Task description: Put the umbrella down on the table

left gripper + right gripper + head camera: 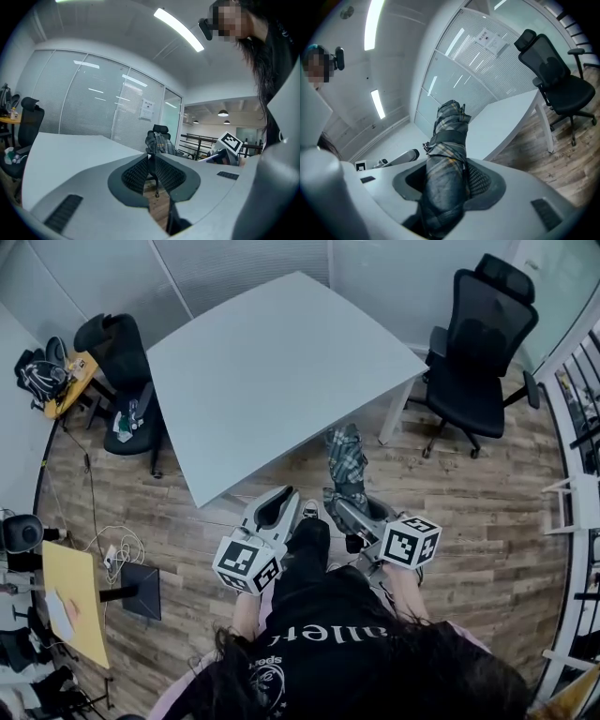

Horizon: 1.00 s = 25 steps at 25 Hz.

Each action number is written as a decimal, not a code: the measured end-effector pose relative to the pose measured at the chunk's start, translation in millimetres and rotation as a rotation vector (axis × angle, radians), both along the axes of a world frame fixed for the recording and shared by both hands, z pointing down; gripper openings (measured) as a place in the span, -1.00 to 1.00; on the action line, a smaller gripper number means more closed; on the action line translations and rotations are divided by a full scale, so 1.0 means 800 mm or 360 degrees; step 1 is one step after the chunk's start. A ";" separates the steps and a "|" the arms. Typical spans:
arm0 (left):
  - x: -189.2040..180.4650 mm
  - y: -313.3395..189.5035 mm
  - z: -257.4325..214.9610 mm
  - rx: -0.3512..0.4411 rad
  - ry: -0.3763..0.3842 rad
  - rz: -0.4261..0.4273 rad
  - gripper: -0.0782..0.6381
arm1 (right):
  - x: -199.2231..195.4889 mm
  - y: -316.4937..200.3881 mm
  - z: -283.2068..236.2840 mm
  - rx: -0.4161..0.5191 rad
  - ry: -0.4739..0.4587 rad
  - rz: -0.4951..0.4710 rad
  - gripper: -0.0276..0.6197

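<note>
Currently the right gripper (446,182) clamps a folded plaid umbrella (448,140) near the white desk (272,362) edge, not resting on it; the left gripper (153,174) is closed, empty.

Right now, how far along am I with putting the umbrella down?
Done: the right gripper is clamped on the folded umbrella. In hand: umbrella held over the floor, short of the table's edge. Remaining: set it on the tabletop and let go. The left gripper is shut, empty.

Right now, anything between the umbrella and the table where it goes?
Nothing visible. The umbrella, clamped in the right gripper, is held just short of the table, whose top looks bare.
</note>
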<state>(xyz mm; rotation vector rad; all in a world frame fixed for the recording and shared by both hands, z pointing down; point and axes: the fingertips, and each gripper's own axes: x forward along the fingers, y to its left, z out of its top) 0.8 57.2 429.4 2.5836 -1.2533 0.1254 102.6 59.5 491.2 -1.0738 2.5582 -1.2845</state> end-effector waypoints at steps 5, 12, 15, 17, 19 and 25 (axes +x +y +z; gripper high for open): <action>0.000 -0.036 0.009 -0.0012 0.0007 0.0020 -0.61 | 0.003 -0.031 0.009 -0.0021 0.0005 0.0023 -0.29; -0.016 -0.121 0.017 -0.0009 -0.0010 0.0046 -0.61 | -0.012 -0.112 0.018 -0.0049 0.0035 0.0043 -0.29; -0.030 -0.162 0.016 0.0000 -0.0034 0.0066 -0.61 | -0.025 -0.153 0.019 -0.0064 0.0034 0.0058 -0.29; -0.042 -0.193 0.013 0.0006 -0.0027 0.0062 -0.61 | -0.034 -0.182 0.018 -0.0074 0.0039 0.0063 -0.29; -0.054 -0.223 0.011 0.0013 -0.0018 0.0057 -0.61 | -0.044 -0.210 0.018 -0.0079 0.0048 0.0063 -0.29; -0.080 -0.298 0.014 0.0021 0.0003 0.0072 -0.61 | -0.071 -0.283 0.019 -0.0093 0.0085 0.0067 -0.29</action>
